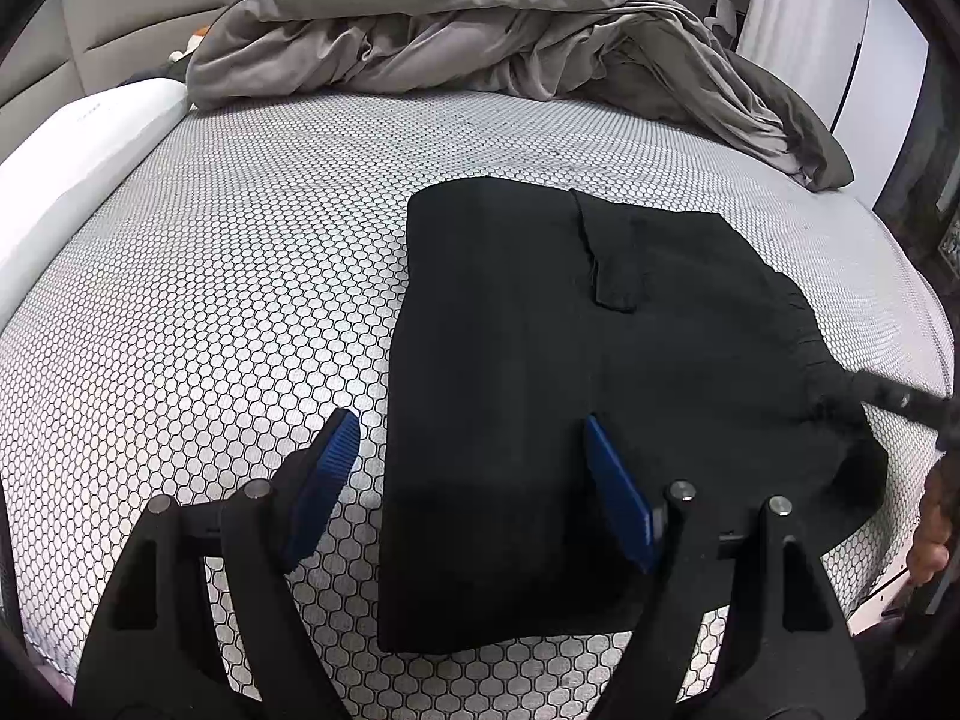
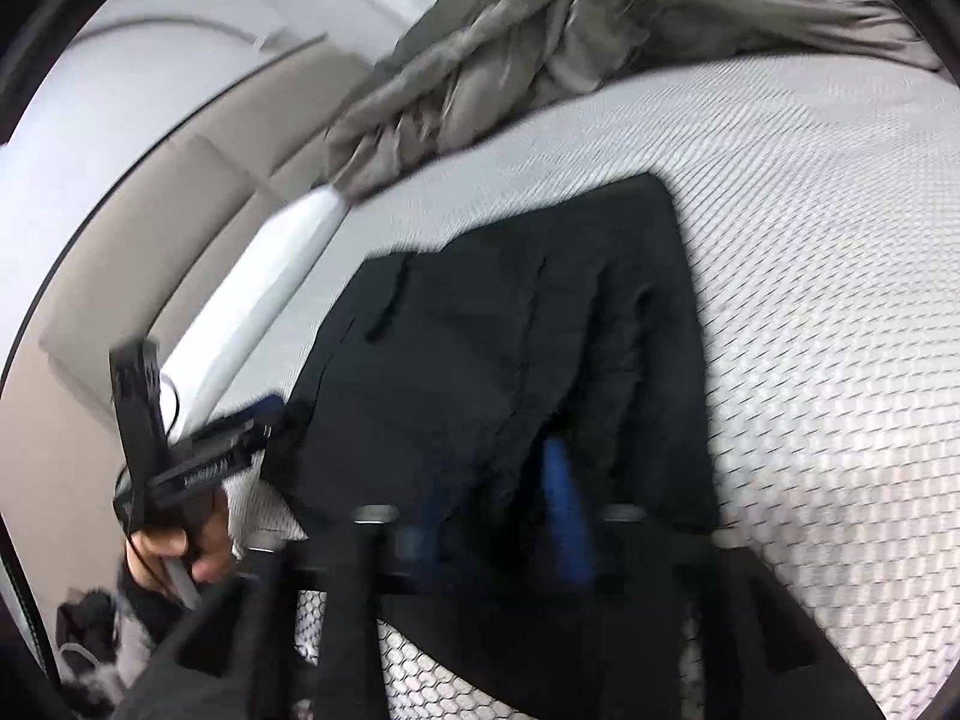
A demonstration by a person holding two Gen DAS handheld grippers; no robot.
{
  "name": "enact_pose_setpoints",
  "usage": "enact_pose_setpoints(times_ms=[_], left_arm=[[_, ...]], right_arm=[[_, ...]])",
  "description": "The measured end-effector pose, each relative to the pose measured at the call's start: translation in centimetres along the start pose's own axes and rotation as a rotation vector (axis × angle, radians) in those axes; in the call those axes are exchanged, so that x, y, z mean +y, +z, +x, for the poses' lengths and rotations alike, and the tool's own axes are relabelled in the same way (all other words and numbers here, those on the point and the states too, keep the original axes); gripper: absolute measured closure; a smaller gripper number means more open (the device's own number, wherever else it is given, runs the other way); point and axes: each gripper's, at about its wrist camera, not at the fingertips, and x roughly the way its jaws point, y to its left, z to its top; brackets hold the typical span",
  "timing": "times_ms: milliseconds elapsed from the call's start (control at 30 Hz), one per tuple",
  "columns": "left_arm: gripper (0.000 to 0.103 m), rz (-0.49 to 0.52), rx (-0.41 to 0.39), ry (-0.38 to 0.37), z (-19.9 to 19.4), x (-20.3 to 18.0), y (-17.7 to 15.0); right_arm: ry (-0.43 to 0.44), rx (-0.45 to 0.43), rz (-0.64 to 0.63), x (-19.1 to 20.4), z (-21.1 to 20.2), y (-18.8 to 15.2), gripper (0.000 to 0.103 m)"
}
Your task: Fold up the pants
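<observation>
In our left view the left gripper (image 1: 468,480) gapes wide, empty, over the folded pants (image 1: 570,390); only our blurred right view shows the right gripper (image 2: 498,516), fingers narrowly apart around cloth, its grip unclear.

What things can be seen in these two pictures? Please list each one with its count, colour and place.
pants: one, black, folded flat on the mattress, near its front edge
mattress: one, white with dark honeycomb pattern, under the pants
duvet: one, grey, bunched at the far end of the mattress
pillow: one, white, along the far left side
headboard: one, beige, padded, behind the pillow
left tongs: one, black with blue pads, open over the pants' near left edge
right tongs: one, black with blue pads, blurred, above the pants
</observation>
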Motion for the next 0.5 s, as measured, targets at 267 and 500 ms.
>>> enact_pose_setpoints(times_ms=[267,500], left_arm=[[0.029,-0.002,0.004,0.006,0.2,0.1,0.1],[0.029,-0.009,0.006,0.010,0.2,0.0,0.1]], right_arm=[[0.043,0.027,0.122,-3.0,-0.3,0.6,0.055],[0.184,0.004,0.122,-2.4,-1.4,0.7,0.054]])
